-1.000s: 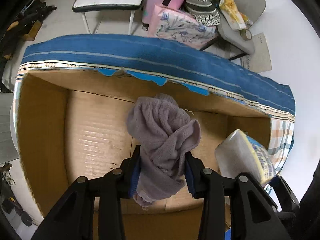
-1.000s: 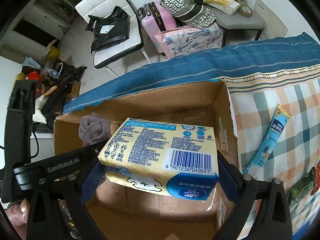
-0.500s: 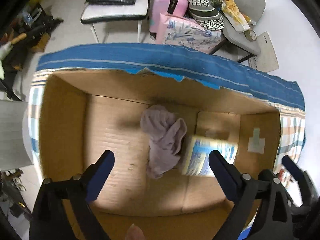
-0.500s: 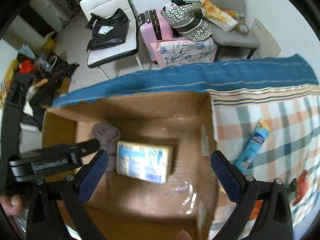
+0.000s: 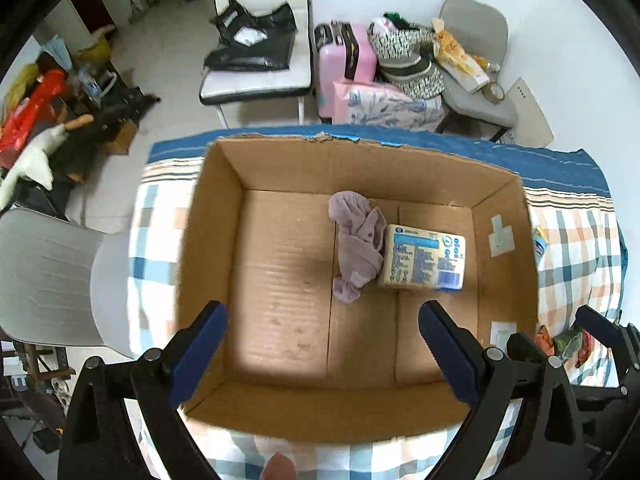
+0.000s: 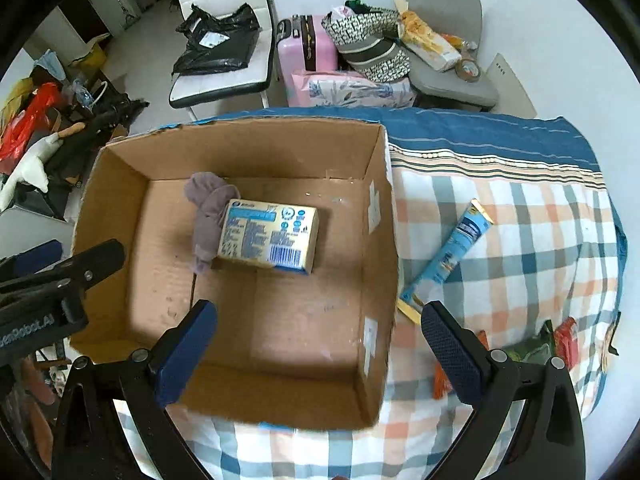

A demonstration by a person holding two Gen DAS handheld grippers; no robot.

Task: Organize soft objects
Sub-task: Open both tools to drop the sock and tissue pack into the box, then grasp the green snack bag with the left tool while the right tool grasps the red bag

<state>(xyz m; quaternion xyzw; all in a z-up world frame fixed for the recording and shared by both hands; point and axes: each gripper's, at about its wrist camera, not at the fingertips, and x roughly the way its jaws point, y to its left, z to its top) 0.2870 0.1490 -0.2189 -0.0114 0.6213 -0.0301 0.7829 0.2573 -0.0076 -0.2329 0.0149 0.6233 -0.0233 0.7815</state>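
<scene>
A crumpled mauve cloth (image 5: 355, 244) lies on the floor of an open cardboard box (image 5: 280, 168), touching a yellow and blue tissue pack (image 5: 424, 258) on its right. Both show in the right wrist view too: the cloth (image 6: 208, 208) and the tissue pack (image 6: 268, 238) inside the box (image 6: 384, 240). My left gripper (image 5: 322, 350) is open and empty, high above the box's near side. My right gripper (image 6: 318, 354) is open and empty above the box's near right part.
The box stands on a checked cloth with a blue border (image 6: 500, 208). A blue tube-shaped packet (image 6: 452, 252) lies right of the box, with snack packets (image 6: 560, 340) further right. A white chair (image 5: 44, 276) stands at the left. Chairs, a pink suitcase (image 5: 340, 64) and bags are behind.
A second ago my left gripper held the cloth and my right gripper held the tissue pack. Both opened, dropped them into the box, and have risen well above it.
</scene>
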